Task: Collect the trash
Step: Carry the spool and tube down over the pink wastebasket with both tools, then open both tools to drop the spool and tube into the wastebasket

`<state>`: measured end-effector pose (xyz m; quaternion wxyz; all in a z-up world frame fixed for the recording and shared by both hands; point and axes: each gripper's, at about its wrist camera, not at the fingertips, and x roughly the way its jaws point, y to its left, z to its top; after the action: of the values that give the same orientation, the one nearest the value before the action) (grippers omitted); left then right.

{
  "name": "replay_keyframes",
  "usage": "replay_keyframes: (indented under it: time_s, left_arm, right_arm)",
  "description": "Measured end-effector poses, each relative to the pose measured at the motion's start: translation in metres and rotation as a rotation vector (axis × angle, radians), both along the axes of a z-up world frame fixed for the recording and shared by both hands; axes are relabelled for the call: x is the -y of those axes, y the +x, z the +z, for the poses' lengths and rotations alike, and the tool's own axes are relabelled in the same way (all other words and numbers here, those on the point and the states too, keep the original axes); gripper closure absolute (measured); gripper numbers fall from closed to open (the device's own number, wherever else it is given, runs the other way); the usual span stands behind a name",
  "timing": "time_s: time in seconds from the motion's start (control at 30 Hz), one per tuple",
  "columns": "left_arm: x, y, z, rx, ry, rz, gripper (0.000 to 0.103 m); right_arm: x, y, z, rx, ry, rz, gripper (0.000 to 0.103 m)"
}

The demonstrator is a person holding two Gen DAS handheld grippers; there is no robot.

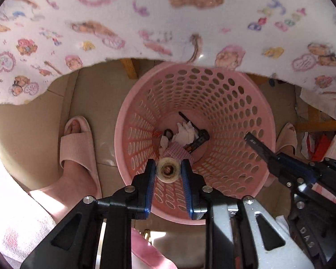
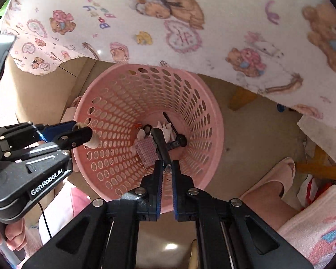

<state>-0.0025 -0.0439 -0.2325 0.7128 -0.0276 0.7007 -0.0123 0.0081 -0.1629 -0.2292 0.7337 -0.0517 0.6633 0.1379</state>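
A pink perforated basket (image 1: 246, 121) stands on the floor below both grippers; it also shows in the right wrist view (image 2: 114, 103). Its bottom holds white tissue (image 1: 186, 132), a pink checked piece (image 1: 179, 152) and dark items. My left gripper (image 1: 168, 170) is shut on a small beige tape roll (image 1: 167, 170) above the basket's near rim. My right gripper (image 2: 166, 168) is shut on a black stick-like tool (image 2: 160, 143), held over the basket; it appears in the left wrist view (image 1: 257, 145).
A teddy-bear-print tablecloth (image 1: 168, 22) hangs over the table edge above the basket. The person's feet in pink slippers (image 1: 78, 148) stand either side of the basket (image 2: 277, 177). Wooden table legs (image 2: 242, 98) and clutter (image 1: 320, 145) lie at the right.
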Motion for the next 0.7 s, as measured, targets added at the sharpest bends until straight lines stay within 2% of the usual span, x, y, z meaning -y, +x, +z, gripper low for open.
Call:
replay_keyframes:
  time_s: [0.07, 0.13, 0.2, 0.3, 0.43, 0.53, 0.6, 0.7]
  left_arm:
    - [-0.001, -0.001, -0.002, -0.016, 0.013, 0.007, 0.079]
    - [-0.002, -0.001, -0.001, -0.015, 0.016, 0.014, 0.063]
    - [-0.003, -0.001, 0.004, 0.002, 0.021, 0.015, 0.055]
    - [-0.003, -0.002, 0.013, 0.026, 0.019, 0.01, 0.053]
    - [-0.003, -0.004, 0.028, 0.065, 0.035, -0.005, 0.052]
    - [-0.002, -0.006, 0.047, 0.121, 0.043, -0.015, 0.052]
    - [-0.002, -0.007, 0.061, 0.162, 0.049, -0.009, 0.052]
    - [0.0, -0.012, 0.086, 0.244, 0.066, -0.02, 0.052]
  right_arm:
    - [0.003, 0.002, -0.001, 0.0, -0.002, -0.008, 0.086]
    - [0.004, 0.002, 0.0, 0.006, -0.004, -0.015, 0.077]
    - [0.007, 0.003, 0.002, 0.018, -0.012, -0.023, 0.065]
    - [0.008, 0.002, 0.008, 0.038, -0.013, -0.035, 0.059]
    - [0.012, 0.002, 0.023, 0.061, -0.003, -0.056, 0.059]
    - [0.013, -0.001, 0.046, 0.124, 0.011, -0.054, 0.057]
    - [0.014, -0.003, 0.062, 0.161, 0.04, -0.055, 0.049]
    - [0.017, -0.009, 0.092, 0.242, 0.068, -0.047, 0.048]
